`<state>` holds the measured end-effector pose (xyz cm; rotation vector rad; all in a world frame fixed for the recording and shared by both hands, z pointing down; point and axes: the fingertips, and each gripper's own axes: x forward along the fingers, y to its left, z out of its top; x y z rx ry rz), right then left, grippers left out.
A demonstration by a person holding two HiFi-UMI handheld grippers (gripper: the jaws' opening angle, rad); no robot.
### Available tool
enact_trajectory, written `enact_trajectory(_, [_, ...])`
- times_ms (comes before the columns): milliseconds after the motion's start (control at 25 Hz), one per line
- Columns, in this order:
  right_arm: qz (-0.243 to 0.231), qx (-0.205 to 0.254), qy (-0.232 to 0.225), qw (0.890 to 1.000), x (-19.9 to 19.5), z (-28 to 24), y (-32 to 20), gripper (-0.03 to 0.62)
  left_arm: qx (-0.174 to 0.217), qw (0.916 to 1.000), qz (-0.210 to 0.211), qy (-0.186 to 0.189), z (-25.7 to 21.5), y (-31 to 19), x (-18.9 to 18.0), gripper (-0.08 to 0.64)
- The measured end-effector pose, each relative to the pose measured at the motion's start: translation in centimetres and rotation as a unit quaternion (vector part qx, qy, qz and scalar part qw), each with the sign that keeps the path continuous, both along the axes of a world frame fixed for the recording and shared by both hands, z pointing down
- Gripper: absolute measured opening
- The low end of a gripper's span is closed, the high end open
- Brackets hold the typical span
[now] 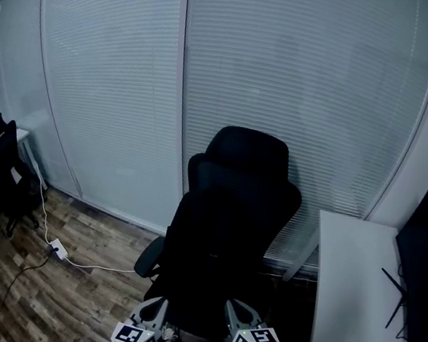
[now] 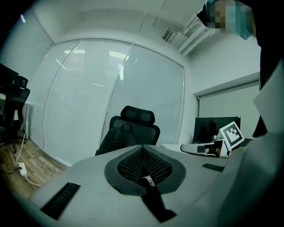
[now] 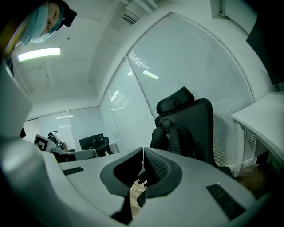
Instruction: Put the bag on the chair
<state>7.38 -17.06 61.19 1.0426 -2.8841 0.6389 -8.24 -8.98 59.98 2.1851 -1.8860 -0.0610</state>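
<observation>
Your left gripper (image 2: 143, 147) and right gripper (image 3: 143, 150) each have their fingers pressed together with nothing between them. You hold both low, near the chair (image 1: 248, 151). The bag (image 3: 177, 137) rests on the chair, upright against its backrest, apart from both grippers.
</observation>
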Motion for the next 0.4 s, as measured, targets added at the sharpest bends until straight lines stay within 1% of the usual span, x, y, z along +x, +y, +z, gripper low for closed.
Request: enact_trajectory(400, [0.0, -0.008, -0.01, 1.0, 0.1, 0.1, -1.1, 0.046, 0.002, 1.0, 0.0, 0.001, -0.3, -0.9, 0.5, 0.02])
